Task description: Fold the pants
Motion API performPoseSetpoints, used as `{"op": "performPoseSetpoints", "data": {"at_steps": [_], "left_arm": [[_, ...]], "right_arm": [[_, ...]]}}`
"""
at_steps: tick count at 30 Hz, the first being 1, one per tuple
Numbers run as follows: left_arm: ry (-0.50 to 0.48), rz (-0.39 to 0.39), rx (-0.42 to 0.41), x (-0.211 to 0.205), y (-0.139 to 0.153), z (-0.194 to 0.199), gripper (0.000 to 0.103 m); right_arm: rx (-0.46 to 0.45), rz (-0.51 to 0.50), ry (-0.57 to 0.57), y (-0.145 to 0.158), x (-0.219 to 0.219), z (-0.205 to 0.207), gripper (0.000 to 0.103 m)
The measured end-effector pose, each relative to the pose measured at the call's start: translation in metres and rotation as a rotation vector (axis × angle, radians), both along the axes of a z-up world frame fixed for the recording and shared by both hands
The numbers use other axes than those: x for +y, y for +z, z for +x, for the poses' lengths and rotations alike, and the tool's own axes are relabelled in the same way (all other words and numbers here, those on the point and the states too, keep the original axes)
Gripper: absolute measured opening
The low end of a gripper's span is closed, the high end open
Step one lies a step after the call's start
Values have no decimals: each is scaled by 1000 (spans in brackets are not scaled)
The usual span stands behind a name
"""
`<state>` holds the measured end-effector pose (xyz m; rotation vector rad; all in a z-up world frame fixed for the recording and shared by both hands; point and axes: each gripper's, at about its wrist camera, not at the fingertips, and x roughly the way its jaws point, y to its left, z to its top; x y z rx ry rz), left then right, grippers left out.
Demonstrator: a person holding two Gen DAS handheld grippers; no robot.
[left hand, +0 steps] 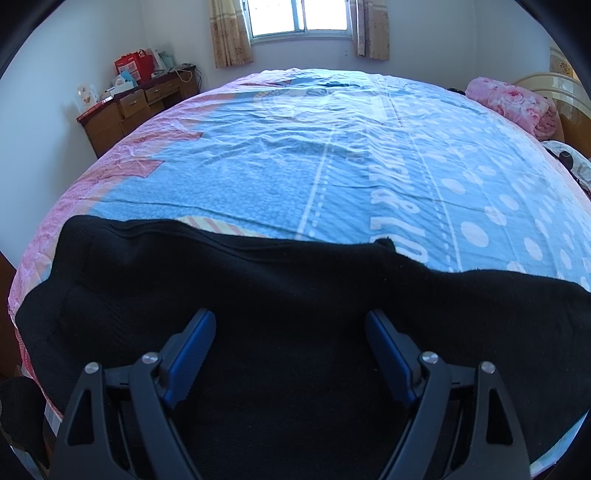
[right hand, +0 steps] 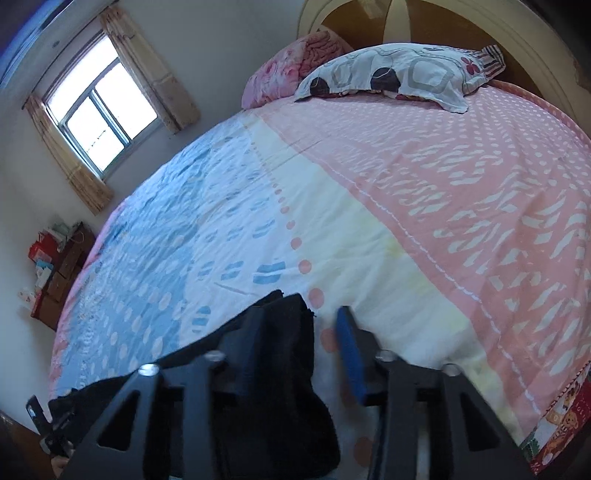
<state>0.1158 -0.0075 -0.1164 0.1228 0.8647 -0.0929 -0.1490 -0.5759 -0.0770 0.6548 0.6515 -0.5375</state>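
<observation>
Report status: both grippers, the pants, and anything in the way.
Left gripper open, over black pants, gripping nothing. Right gripper open at the pants' end. Pants lie along the near edge of the bedsheet. Nothing in the way; pillow far off.

black pants [left hand: 258,295]: matt, fuzzy knit cloth
blue-and-pink printed bedsheet [left hand: 332,155]: thin, creased cotton-like cloth
brown desk [left hand: 140,107]: wood, slight sheen

This is looking like a bedroom in a home. A big bed [left hand: 332,155] is filling it, with a pillow [right hand: 399,74] lying on top. Curtains [left hand: 231,33] are hanging by the window [left hand: 299,16].
</observation>
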Motion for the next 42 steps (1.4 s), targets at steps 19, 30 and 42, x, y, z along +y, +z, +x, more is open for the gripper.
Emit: {"op": "performPoseSetpoints", "data": {"at_steps": [19,30,42], "left_arm": [[3,-8,-19,0,3,-2,86],[-107,90,-146,-29,26,-35,86],[-62,-21,-58,20,-4,-20,97]], "right_arm": [[-106,-31,-154,-2,-14,-33,7],[-232,-211,137,45,125,26,8],[-49,-43,493,-58,242,149,8]]}}
